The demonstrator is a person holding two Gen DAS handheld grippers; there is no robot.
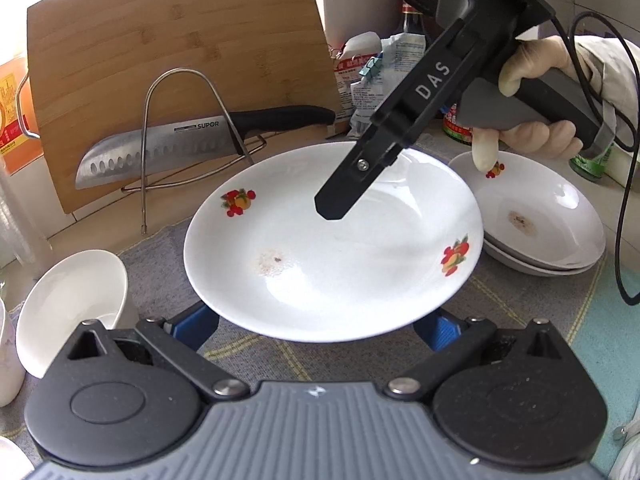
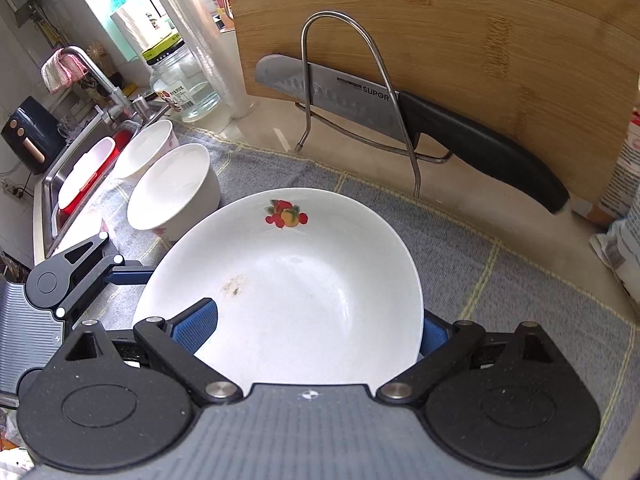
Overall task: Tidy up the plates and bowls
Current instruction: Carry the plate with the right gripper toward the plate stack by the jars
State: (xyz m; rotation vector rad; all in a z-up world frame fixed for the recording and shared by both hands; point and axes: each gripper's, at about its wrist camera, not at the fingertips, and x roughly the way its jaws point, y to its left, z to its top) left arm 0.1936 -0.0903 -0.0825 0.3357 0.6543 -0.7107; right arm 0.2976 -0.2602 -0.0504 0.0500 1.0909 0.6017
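Observation:
A white plate with fruit prints (image 1: pixel 332 248) fills both wrist views, lifted above the grey cloth; it also shows in the right wrist view (image 2: pixel 288 300). My left gripper (image 1: pixel 320 328) is open, its blue pads wide apart below the plate's near rim. My right gripper (image 2: pixel 316 332) straddles the plate's rim, one blue pad (image 2: pixel 196 328) over the inside, the other behind the edge; in the left wrist view its finger (image 1: pixel 340 196) reaches over the plate. A stack of matching plates (image 1: pixel 536 220) lies to the right. White bowls (image 2: pixel 172 192) stand at the left.
A bamboo cutting board (image 2: pixel 440 40) leans at the back with a Supor knife (image 2: pixel 400 116) in a wire rack (image 2: pixel 340 80). Bottles and packets (image 1: pixel 372 76) crowd the back right. A glass jar (image 2: pixel 184 84) and the sink (image 2: pixel 80 176) lie to the left.

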